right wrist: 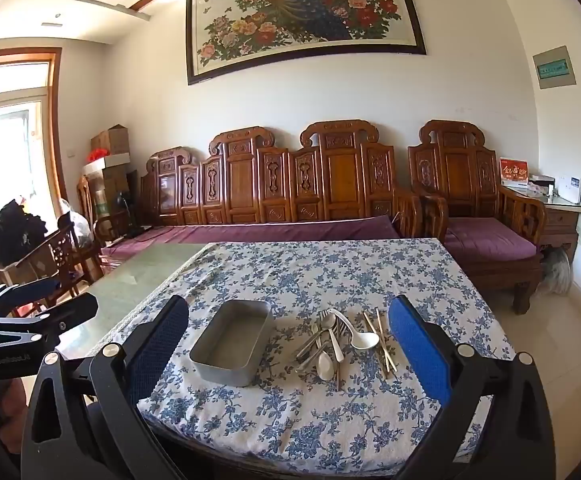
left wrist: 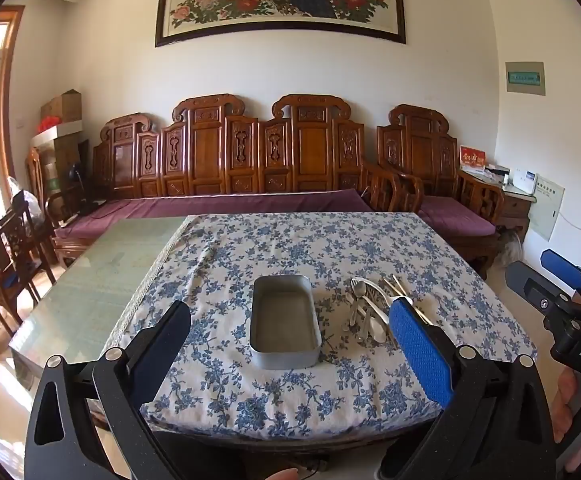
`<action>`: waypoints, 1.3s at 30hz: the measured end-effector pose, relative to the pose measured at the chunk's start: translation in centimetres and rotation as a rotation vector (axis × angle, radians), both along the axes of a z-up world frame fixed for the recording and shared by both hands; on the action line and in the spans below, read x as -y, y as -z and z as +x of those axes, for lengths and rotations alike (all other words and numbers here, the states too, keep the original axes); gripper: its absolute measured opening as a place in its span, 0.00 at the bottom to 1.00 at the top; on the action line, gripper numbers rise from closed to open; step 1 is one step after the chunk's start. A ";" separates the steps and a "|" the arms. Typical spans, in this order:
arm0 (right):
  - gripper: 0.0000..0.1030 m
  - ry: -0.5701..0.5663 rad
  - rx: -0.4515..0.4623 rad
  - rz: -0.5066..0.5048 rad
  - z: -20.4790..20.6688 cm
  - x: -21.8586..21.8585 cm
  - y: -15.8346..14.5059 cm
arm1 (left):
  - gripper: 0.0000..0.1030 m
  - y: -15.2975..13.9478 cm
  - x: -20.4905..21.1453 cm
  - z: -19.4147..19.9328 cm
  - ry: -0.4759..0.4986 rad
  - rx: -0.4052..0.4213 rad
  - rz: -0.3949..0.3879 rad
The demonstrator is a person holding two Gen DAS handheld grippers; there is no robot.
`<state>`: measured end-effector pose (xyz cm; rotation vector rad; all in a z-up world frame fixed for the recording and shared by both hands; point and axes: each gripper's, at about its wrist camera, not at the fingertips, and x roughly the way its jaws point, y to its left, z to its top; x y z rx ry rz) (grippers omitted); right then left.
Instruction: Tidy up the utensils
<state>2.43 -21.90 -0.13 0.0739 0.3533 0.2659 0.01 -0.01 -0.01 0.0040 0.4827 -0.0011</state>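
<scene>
Table [right wrist: 138, 280] under a floral cloth [right wrist: 330, 272] — bearing metal tin [right wrist: 230, 350] and utensil pile [right wrist: 338, 340].

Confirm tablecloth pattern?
Tablecloth: white with blue floral print. Clearest in the right wrist view.

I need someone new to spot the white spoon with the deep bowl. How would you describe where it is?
Find the table's blue-flowered cloth. To the right of the empty metal tin lies a heap of cutlery. The white spoon lies on top, on the heap's right side, next to the chopsticks: white and deep-bowled among thin steel pieces.
</scene>
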 end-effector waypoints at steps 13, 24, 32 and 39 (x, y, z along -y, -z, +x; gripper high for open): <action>0.98 0.000 0.001 0.002 -0.1 0.0 -0.1 | 0.94 0.0 0.1 0.1 -0.002 0.008 0.002; 0.98 -0.001 0.004 0.004 -0.1 0.0 -0.1 | 0.94 -1.0 0.3 0.2 -0.002 0.011 -0.001; 0.98 -0.001 0.005 0.003 -0.1 0.0 -0.1 | 0.94 -1.0 0.5 0.1 0.002 0.012 -0.006; 0.98 0.000 0.004 0.005 0.0 0.1 0.0 | 0.94 -0.9 0.5 0.1 0.001 0.013 -0.006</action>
